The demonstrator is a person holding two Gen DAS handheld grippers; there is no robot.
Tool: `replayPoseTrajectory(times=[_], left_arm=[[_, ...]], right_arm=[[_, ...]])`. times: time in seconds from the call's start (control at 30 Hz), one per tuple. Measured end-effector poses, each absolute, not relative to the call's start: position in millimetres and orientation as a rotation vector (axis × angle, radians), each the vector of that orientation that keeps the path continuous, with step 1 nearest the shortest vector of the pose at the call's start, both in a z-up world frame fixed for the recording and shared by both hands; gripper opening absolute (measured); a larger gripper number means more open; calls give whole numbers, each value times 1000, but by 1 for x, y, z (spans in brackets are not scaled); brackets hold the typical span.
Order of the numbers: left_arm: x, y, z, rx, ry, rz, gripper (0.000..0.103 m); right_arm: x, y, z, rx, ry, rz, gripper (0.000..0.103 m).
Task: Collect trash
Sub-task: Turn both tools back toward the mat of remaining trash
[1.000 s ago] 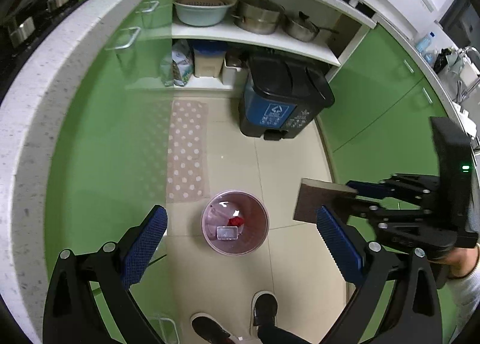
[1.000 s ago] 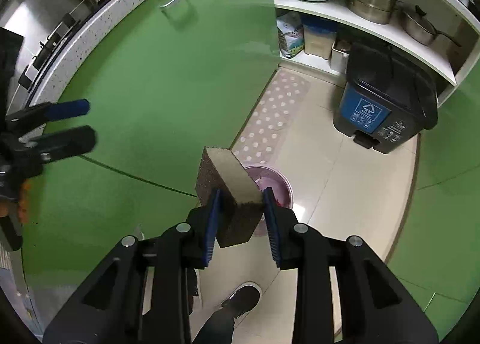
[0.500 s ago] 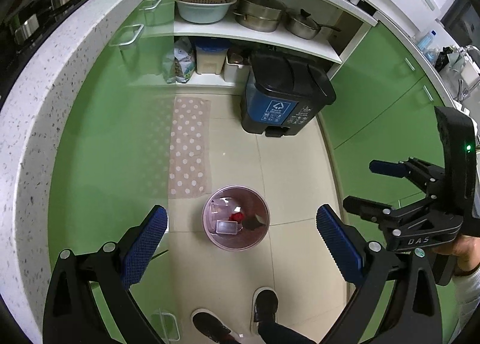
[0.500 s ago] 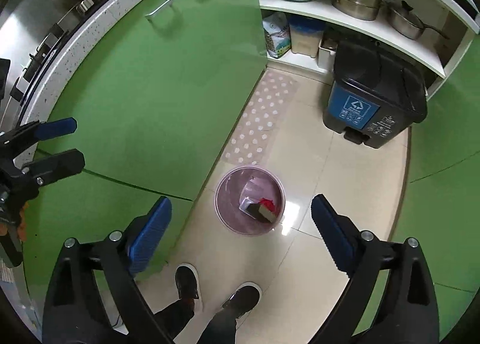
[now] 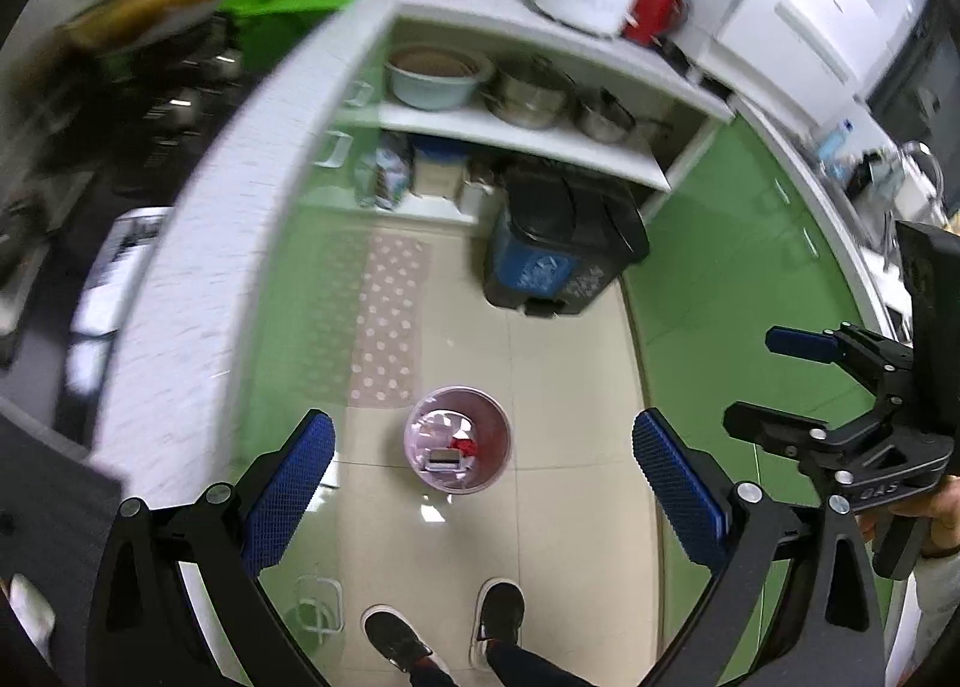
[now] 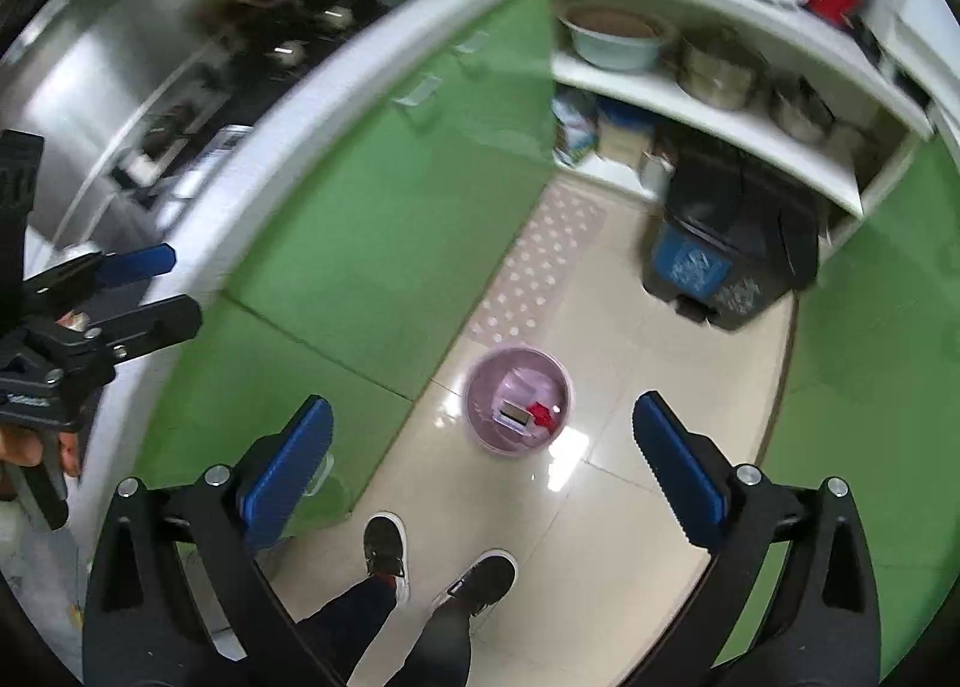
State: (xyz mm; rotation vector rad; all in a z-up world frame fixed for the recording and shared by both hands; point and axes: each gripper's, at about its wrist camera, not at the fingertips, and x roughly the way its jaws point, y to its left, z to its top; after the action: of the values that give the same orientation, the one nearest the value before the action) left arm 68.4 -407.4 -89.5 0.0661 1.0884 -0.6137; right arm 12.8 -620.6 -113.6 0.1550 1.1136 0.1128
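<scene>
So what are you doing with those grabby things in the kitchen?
A person is picking up trash with a two-finger gripper in each hand. Right now the left gripper and the right gripper are both open and empty, held above the floor. Below them stands a small pink bin with a few bits of trash in it, including something red and a blocky piece. The person's shoes are just behind the bin. The picture is blurry, so the grippers seem to be moving.
</scene>
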Motion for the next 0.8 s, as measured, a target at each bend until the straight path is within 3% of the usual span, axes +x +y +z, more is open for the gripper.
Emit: replayPoseTrajectory(times=[0.4,0.8], left_arm=[[17,-221,-13,-45,993,-225,96],[-7,-54,-23,-140,1010,1,96]], right_arm=[[34,-461,-36,17,1026,453,100],[49,-287,-32,-149,1027,705,100]])
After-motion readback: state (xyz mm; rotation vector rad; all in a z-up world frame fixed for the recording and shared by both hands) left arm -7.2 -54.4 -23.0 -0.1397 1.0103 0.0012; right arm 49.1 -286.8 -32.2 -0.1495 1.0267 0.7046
